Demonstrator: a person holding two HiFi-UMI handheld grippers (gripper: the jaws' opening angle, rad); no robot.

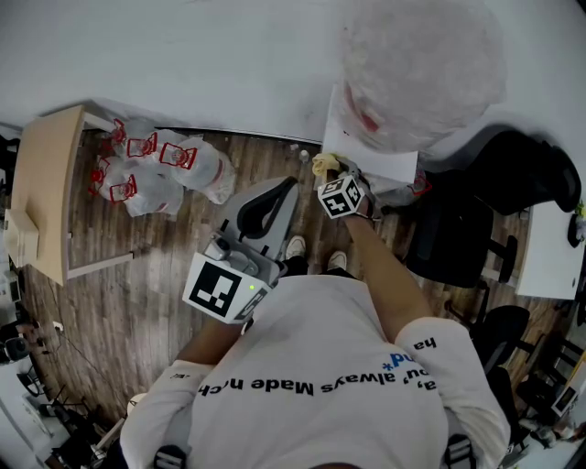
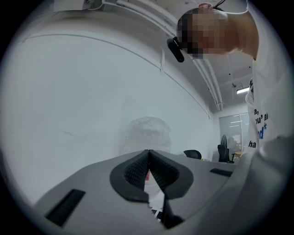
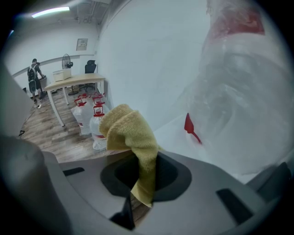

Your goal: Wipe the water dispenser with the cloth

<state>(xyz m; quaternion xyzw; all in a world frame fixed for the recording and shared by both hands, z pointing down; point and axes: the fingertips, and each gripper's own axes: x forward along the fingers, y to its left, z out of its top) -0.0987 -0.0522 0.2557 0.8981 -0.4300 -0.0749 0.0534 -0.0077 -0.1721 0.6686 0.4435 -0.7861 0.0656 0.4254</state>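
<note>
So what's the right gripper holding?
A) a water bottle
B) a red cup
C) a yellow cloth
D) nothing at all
C: in the right gripper view, the yellow cloth hangs pinched between the fingers of the right gripper.

An office — a pale wooden desk (image 1: 46, 183), black swivel chairs (image 1: 458, 243) on wood-look flooring (image 1: 137, 311), spare water jugs (image 1: 156, 169) by the white wall (image 1: 183, 64), a water dispenser (image 1: 375, 154), strip lights (image 3: 50, 11) overhead.
</note>
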